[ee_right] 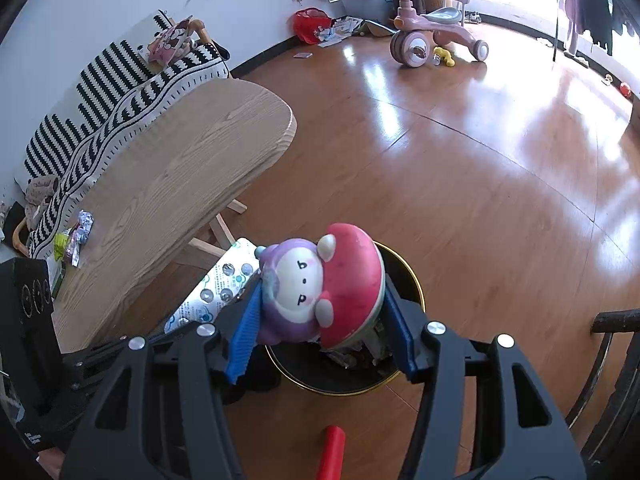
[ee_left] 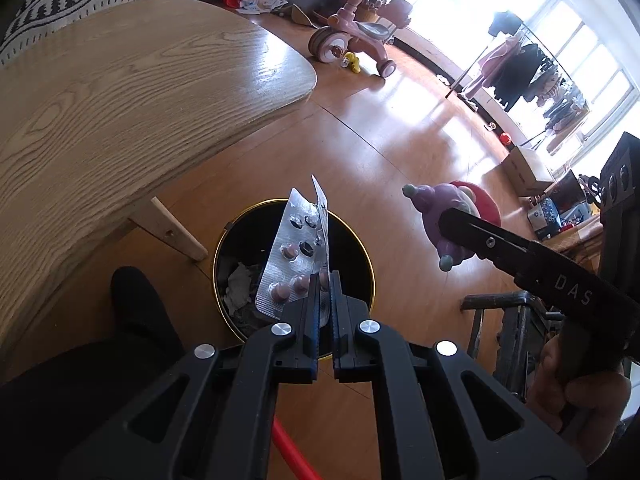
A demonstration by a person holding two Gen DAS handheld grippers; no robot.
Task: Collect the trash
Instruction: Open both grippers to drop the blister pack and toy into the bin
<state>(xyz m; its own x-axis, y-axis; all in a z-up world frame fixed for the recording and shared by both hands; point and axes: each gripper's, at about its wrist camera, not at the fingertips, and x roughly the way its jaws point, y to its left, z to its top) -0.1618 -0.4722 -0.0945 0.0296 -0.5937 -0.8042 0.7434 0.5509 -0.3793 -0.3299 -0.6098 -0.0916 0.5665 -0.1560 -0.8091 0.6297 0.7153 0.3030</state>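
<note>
My left gripper (ee_left: 325, 280) is shut on silver pill blister packs (ee_left: 294, 252) and holds them above a black trash bin with a gold rim (ee_left: 362, 256) that has crumpled paper inside. My right gripper (ee_right: 320, 300) is shut on a squishy toy (ee_right: 316, 288), purple and white with a red cap, held above the same bin (ee_right: 416, 292). The toy (ee_left: 452, 220) also shows in the left wrist view, right of the bin. The blister packs (ee_right: 218, 292) show in the right wrist view, left of the toy.
A wooden table (ee_left: 120, 100) stands left of the bin, with wrappers (ee_right: 76, 236) on its near end. A striped sofa (ee_right: 100, 96) is behind it. A pink tricycle (ee_right: 424, 32) stands far across the wooden floor. A red handle (ee_right: 332, 456) lies below.
</note>
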